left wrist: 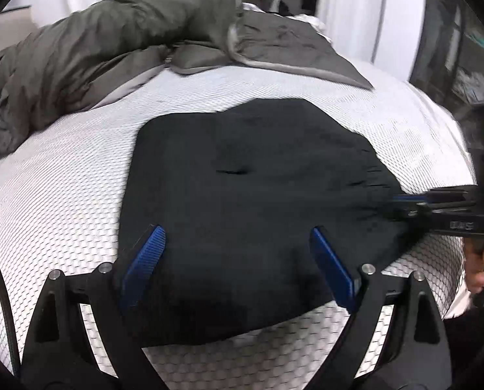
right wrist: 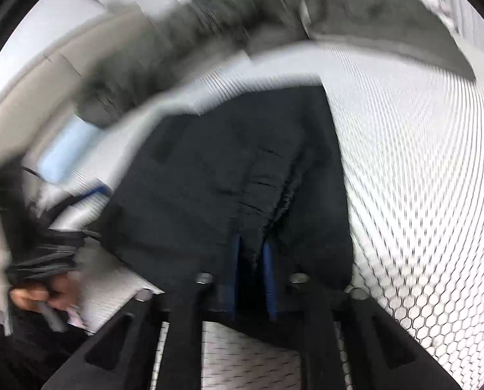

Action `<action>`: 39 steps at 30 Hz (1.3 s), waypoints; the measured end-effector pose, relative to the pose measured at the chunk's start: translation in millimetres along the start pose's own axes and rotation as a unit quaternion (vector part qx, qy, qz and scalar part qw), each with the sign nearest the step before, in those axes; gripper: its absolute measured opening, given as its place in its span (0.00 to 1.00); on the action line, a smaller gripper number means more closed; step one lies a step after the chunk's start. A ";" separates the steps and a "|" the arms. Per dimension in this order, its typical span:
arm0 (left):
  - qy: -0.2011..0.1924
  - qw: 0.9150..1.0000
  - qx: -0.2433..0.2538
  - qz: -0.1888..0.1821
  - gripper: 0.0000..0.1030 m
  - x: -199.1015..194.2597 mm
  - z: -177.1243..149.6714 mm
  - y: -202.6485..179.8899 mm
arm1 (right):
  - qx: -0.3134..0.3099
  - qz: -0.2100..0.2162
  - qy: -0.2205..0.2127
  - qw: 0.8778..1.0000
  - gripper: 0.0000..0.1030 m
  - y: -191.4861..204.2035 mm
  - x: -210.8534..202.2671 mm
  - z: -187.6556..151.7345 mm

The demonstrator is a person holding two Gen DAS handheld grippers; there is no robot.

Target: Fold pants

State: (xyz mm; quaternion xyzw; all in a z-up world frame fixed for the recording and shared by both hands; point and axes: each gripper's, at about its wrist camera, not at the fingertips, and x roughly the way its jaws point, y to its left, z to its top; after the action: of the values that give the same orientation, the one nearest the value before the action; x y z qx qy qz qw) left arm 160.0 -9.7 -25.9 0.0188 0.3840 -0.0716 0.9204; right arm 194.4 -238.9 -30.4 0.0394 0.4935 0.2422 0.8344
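Most of the folding looked finished: the black, soft-fabric pants [left wrist: 251, 201] lay as a compact, roughly rectangular bundle on the white, honeycomb-patterned mattress [left wrist: 63, 188] of a bed, with no full-length leg trailing out. What seemed left, as a judgement, was one more fold or a tidying of the bunched edge on the right side (the far layers could not be told apart in the dark cloth).

The left tool [left wrist: 238, 253] hovered over the near edge of the bundle, its blue-padded fingers [left wrist: 144, 260] spread wide and clamping nothing, the cloth lying between and below them. The right tool [right wrist: 251, 260] had its narrow blue pads nearly together and pinching a gathered ridge of the pants, at the bundle's right edge as the left wrist view showed it. That view was blurred, so how firm the pinch was could not be told. A rumpled olive-grey quilted duvet [left wrist: 105, 42] was heaped well apart at the head of the bed.
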 end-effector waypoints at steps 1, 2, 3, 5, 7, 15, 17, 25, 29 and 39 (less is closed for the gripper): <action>0.004 1.000 0.012 -0.004 0.87 2.9 -0.5 -10.5 | 0.007 0.008 -0.005 1.000 0.21 -1.8 -0.4 0.0; 0.005 1.000 0.020 -0.008 0.87 4.7 -0.3 -17.6 | 0.006 0.012 -0.015 1.000 0.25 0.0 -6.3 1.2; 0.004 1.000 0.027 -0.011 0.87 6.4 0.4 -25.3 | 0.000 0.010 -0.029 1.000 0.26 1.7 -14.6 1.7; 0.004 0.999 0.043 -0.017 0.87 11.8 1.1 -42.1 | -0.016 -0.007 -0.085 0.996 0.27 7.9 -38.3 2.8; 0.015 0.998 0.064 -0.021 0.87 22.4 0.2 -57.5 | -0.014 0.011 -0.117 0.993 0.27 13.1 -49.7 6.6; 0.029 0.994 0.110 -0.005 0.88 34.5 -19.9 -73.2 | -0.011 0.056 -0.033 0.998 0.26 39.0 21.0 20.3; 0.032 0.993 0.115 0.001 0.88 31.7 -23.8 -62.2 | -0.044 0.029 -0.015 0.998 0.19 43.2 32.2 15.9; 0.026 0.996 0.070 0.039 0.84 -4.4 -40.0 17.1 | -0.134 -0.046 -0.021 0.990 0.19 71.9 23.1 4.5; 0.007 1.000 -0.023 0.021 0.83 -17.8 -28.3 57.0 | -0.138 -0.058 -0.029 0.988 0.22 74.3 18.8 7.6; 0.041 0.998 0.047 -0.020 0.52 43.4 11.7 31.2 | -0.149 -0.060 -0.021 0.987 0.26 114.6 54.3 28.9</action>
State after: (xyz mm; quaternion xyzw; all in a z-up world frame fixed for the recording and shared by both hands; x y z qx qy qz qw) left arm 203.0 15.1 -49.1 0.0572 0.4180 -0.1073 0.9003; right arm 198.3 -109.1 -24.4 -0.1101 0.4354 0.2618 0.8543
